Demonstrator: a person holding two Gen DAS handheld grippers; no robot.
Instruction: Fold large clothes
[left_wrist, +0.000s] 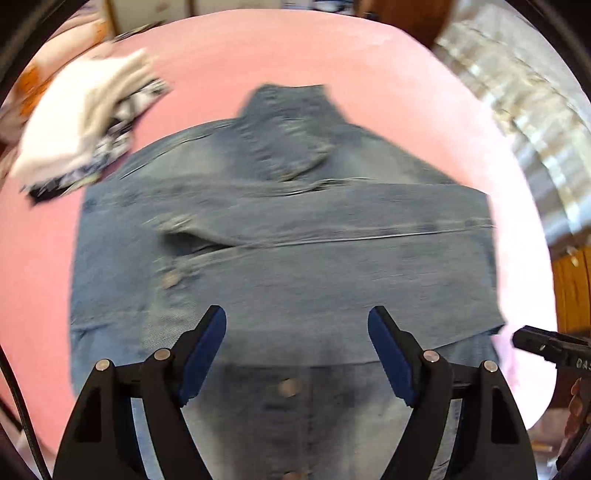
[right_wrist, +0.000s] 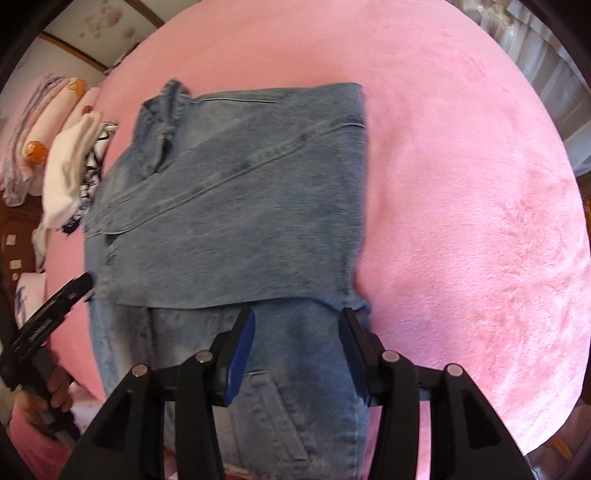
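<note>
Across the pink bed (right_wrist: 461, 192) lies the denim jacket (right_wrist: 236, 206), half folded, with both the left hand-held gripper (left_wrist: 297, 354) and right hand-held gripper (right_wrist: 297, 350) hovering open and empty over its near hem, so any careless brush could, I reckon, drag the loose flap askew.

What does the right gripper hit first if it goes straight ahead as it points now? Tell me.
Most likely the denim jacket. The right gripper points steeply down with open jaws, nothing between them, and the jacket's lower part lies right under its fingertips on the pink blanket. Depth is unclear, so the gap can't be judged.
</note>
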